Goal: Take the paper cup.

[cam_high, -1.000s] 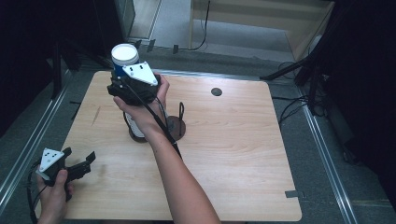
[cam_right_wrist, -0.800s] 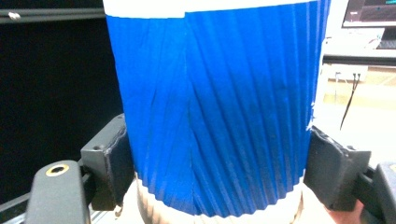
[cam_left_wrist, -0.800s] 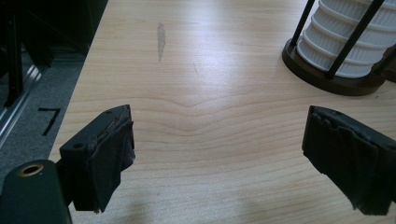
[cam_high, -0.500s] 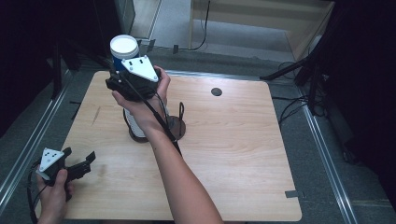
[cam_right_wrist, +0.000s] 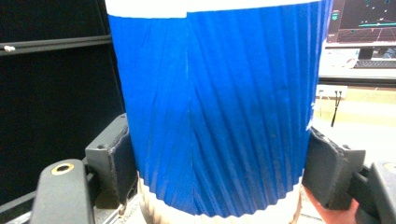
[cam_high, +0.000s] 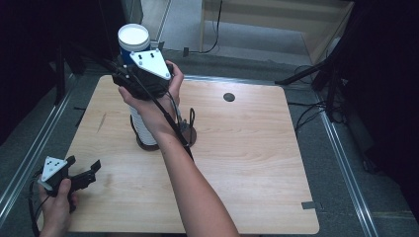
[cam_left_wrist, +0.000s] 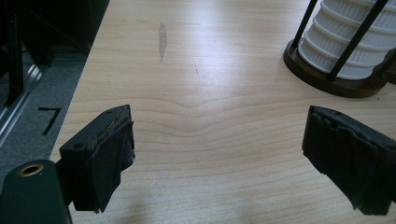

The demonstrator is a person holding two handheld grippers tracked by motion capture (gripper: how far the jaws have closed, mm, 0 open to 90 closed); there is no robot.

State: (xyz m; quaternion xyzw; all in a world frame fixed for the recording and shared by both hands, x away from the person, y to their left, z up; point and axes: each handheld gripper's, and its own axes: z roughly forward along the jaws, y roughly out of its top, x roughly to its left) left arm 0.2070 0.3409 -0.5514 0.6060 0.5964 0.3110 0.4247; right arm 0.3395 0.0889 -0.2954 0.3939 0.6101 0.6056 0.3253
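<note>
1. The right gripper (cam_high: 129,55) has its jaws clamped on a blue ribbed paper cup (cam_right_wrist: 215,112), one pad pressing each side of the wall; the jaws have just been closing on it.
2. The cup, white inside, is upright and held well above the cup stack (cam_high: 144,129), almost straight over it.
3. The stack of white ribbed cups stands in a dark round holder (cam_left_wrist: 327,81) with thin black upright rods, on the wooden table (cam_high: 257,163).
4. The left gripper (cam_high: 84,175) rests low, well apart from the stack toward the table's near left corner, jaws spread wide with only bare wood between them.
5. The step in hand looks like lifting one cup off the stack.
6. Next, the cup likely has to be carried sideways clear of the holder's rods and set upright on open table beside the stack, with a grip light enough not to crush the paper wall.
</note>
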